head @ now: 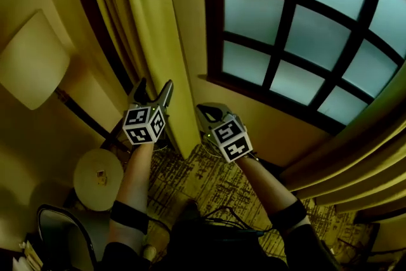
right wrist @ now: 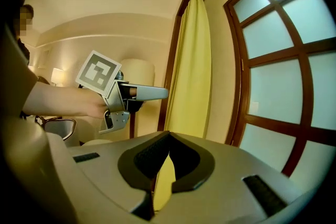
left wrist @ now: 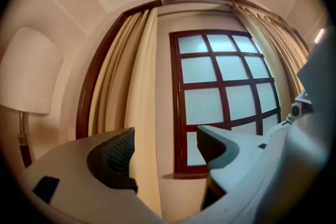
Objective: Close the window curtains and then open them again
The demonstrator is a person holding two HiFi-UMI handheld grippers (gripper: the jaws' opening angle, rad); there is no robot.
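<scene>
Window (head: 304, 28): dark frame, frosted panes, at 1 o'clock in the head view, uncovered between the two drapes.

Left curtain (head: 149, 28): yellow, gathered in folds at 11 o'clock along the frame's left side, hanging toward the carpet (head: 203, 181).

Right curtain (head: 355, 162): same cloth, bunched at 4 o'clock below the sill.

Left gripper (head: 156, 89): held level in front of the left curtain's lower part. Jaws wide apart, pads bare. Curtain edge and window frame visible beyond the gap, not touching.

Right gripper (head: 204, 111): at 3 o'clock from the left one, just beside the curtain's edge. Jaws closed tip to tip. Yellow sliver in the slot behind the tips; pinched cloth or curtain seen through, cannot tell.

Forearms (head: 134, 181): bare, each with a dark band near the elbow, reaching up from 6 o'clock.

Lamp shade (head: 32, 66): pale, at 9 o'clock.

Round table (head: 95, 178): at 8 o'clock, under the lamp.

Chair (head: 60, 231): dark rim, at 7 o'clock.
</scene>
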